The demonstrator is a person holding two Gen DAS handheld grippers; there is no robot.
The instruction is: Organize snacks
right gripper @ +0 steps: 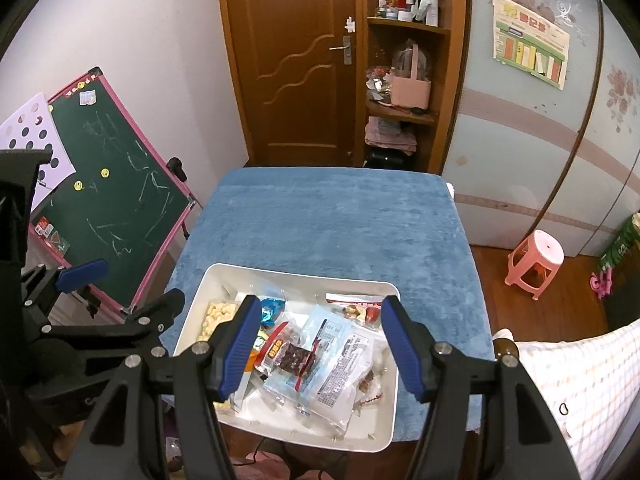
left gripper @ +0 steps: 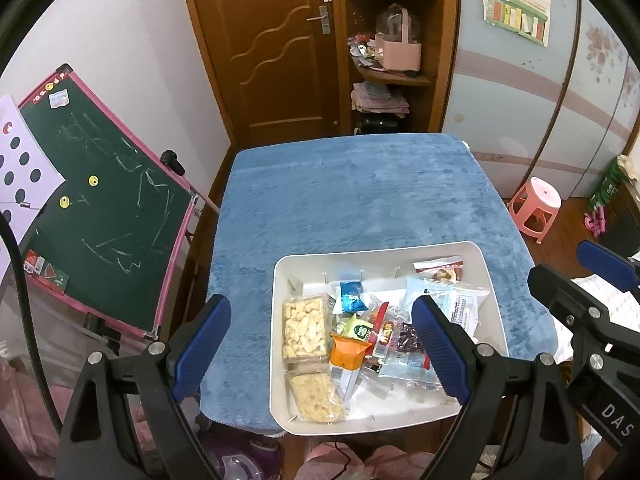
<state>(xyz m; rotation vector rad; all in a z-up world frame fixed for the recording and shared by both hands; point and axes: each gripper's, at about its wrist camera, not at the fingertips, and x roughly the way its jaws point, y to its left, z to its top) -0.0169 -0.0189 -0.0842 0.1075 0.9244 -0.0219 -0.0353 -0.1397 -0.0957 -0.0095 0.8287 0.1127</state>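
Observation:
A white tray (left gripper: pixel 494 300) sits at the near edge of the blue-covered table (left gripper: pixel 340 200). It holds several snack packets: two clear packs of pale puffs (left gripper: pixel 303 332), a blue packet (left gripper: pixel 352 296), an orange packet (left gripper: pixel 348 354) and a clear bag with a printed label (left gripper: pixel 460 304). My left gripper (left gripper: pixel 320 344) is open and empty above the tray's left part. My right gripper (right gripper: pixel 320 346) is open and empty above the tray (right gripper: pixel 208 284), over a dark red packet (right gripper: pixel 296 360) and the labelled bag (right gripper: pixel 344 364). The right gripper also shows in the left wrist view (left gripper: pixel 576 276).
A green chalkboard with a pink frame (left gripper: pixel 100 208) stands left of the table. A pink stool (left gripper: pixel 536 208) is on the floor at right. A wooden door (left gripper: pixel 276 40) and shelves (left gripper: pixel 392 72) are behind. A checked cloth (right gripper: pixel 576 392) lies at near right.

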